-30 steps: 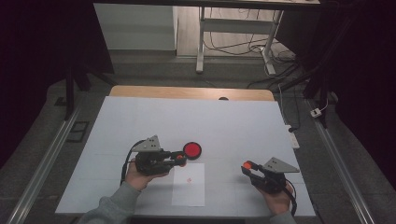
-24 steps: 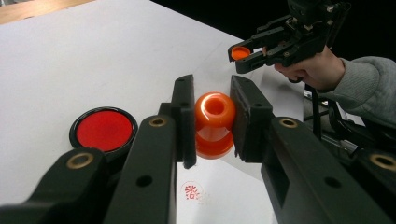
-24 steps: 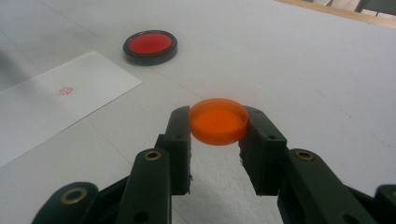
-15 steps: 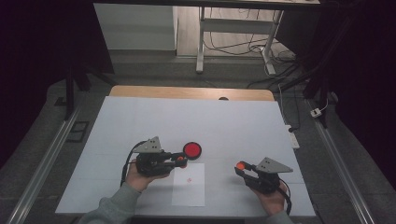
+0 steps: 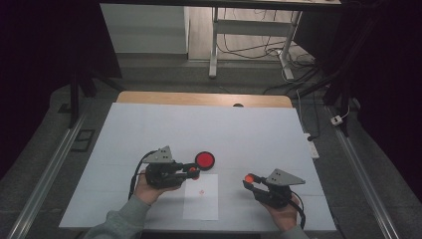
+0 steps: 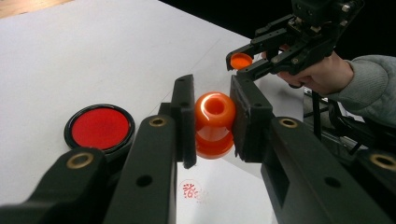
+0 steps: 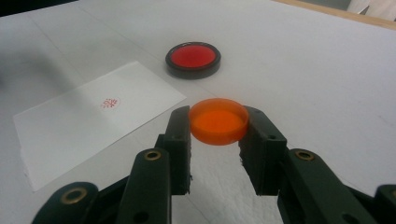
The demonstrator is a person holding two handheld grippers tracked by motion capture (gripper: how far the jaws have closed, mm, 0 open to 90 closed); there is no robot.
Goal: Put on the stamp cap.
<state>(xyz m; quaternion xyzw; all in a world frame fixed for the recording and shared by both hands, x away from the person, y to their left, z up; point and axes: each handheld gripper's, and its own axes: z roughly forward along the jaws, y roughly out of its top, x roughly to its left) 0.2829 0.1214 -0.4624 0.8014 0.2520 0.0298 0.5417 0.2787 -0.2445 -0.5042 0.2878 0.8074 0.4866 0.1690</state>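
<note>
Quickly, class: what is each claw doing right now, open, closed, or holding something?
Left claw: closed on the orange stamp, above the paper.
Right claw: closed on the orange cap, held off the table.

An orange stamp and its orange cap are held apart above the white table, each between jaws.
</note>
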